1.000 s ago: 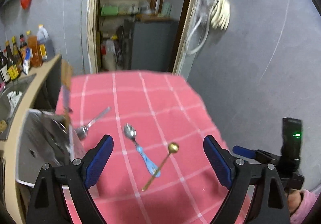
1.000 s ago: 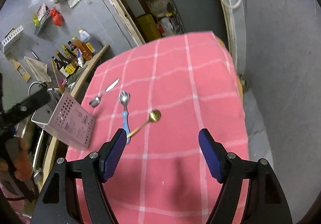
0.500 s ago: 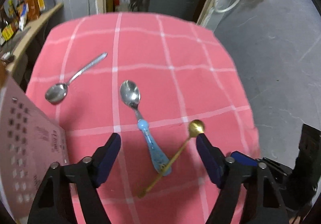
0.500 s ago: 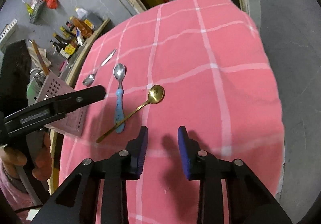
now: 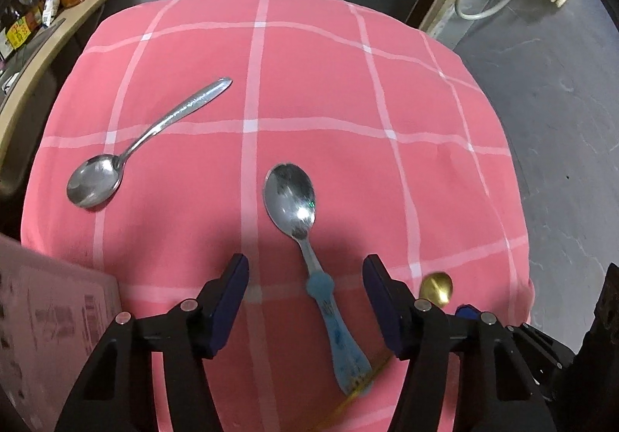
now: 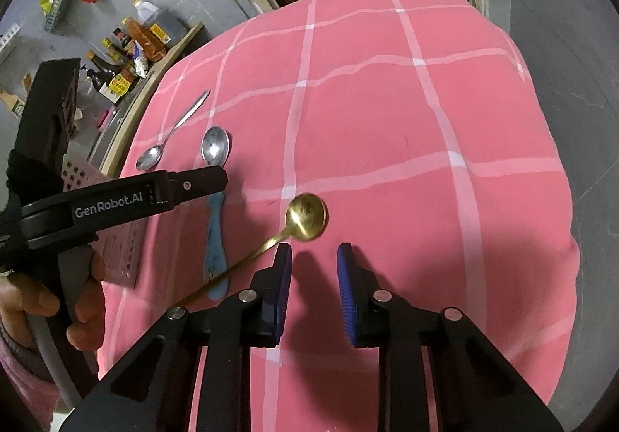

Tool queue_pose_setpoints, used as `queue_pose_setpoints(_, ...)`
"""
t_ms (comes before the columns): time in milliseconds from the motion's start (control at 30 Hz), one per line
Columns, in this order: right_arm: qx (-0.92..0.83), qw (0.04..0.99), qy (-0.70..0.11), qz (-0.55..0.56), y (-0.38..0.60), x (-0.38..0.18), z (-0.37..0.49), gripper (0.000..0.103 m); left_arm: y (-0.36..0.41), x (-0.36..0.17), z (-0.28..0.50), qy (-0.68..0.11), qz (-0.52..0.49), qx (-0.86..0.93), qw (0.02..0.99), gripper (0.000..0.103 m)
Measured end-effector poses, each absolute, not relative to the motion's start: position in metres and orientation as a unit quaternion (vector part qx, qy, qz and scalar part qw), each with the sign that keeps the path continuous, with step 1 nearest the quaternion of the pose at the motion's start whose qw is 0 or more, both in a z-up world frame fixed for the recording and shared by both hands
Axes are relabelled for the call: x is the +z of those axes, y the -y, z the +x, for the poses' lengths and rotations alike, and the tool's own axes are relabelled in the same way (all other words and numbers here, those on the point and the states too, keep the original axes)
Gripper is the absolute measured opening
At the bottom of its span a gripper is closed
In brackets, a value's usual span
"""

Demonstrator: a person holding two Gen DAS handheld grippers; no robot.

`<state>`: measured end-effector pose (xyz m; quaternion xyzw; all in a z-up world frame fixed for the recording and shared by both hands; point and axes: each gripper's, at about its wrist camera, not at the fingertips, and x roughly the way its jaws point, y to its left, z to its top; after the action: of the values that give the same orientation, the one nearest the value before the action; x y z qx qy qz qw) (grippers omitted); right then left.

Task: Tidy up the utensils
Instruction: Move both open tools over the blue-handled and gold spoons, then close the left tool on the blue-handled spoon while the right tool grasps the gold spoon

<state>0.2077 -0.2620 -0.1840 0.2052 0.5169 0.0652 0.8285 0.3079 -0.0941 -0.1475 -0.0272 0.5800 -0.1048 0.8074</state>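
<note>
Bare pink cloth point(image 6: 387, 114) right of 3 spoons; holder point(image 5: 46, 323) at left.

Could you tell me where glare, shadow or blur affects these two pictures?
Left wrist view: glare on the blue-handled steel spoon's bowl, gripper shadow darkening the pink checked tablecloth, pink perforated box blurred. Right wrist view: small gold spoon slightly smeared, dark shadows beneath the fingers; fisheye bends edges.

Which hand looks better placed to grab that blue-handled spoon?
Probably the left. The left gripper, fingers closing in, already straddles the blue-handled spoon. The right gripper sits beside the gold spoon, nothing between its fingers.
</note>
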Motion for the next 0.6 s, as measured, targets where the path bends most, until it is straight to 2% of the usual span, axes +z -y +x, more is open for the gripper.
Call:
queue_pose_setpoints(367,0.059,0.837,-0.507,0.195,0.259,-0.184,0.221,0.021,0.095,-0.151,0.323,-0.568,-0.026,-0.102,0.817,0.058)
queue_pose_setpoints(467,0.055,0.839,-0.507,0.19,0.258,-0.184,0.222,0.014,0.1,-0.151,0.326,-0.562,-0.009,-0.096,0.822,0.054)
queue_pose_setpoints(533,0.052,0.839,-0.506,0.193,0.259,-0.184,0.221,0.013,0.105,-0.152,0.328,-0.557,0.005,-0.09,0.826,0.049)
queue_pose_setpoints(600,0.05,0.84,-0.506,0.189,0.258,-0.184,0.221,0.01,0.104,-0.151,0.328,-0.553,0.01,-0.086,0.829,0.039)
